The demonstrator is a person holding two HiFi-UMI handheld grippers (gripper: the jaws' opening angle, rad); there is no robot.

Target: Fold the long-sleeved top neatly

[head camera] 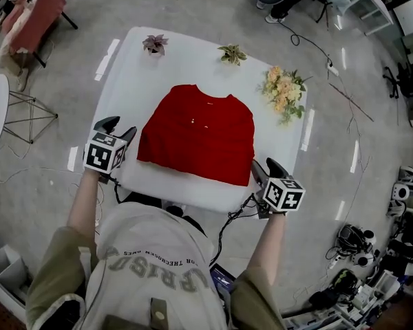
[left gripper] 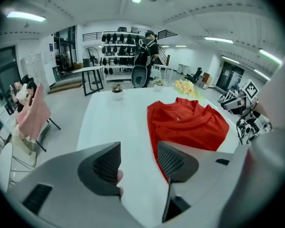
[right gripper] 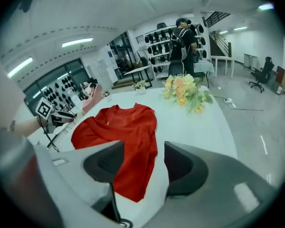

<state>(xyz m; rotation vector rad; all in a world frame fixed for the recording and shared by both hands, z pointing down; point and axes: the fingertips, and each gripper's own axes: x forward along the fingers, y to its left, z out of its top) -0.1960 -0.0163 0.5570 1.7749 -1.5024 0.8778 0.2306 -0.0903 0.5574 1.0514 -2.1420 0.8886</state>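
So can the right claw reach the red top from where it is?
Probably yes. The right claw hangs open just off the near right corner of the red long-sleeved fabric top, which lies flat on the white table. Nothing stands between them.

The person's shirt [head camera: 146, 247] reads "THECHOSEN ONES" (upside down); larger letters unclear.

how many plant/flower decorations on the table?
3. A pinkish plant at the far edge of the table, a green plant to its right, and a yellow bouquet near the right edge. None looks hidden.
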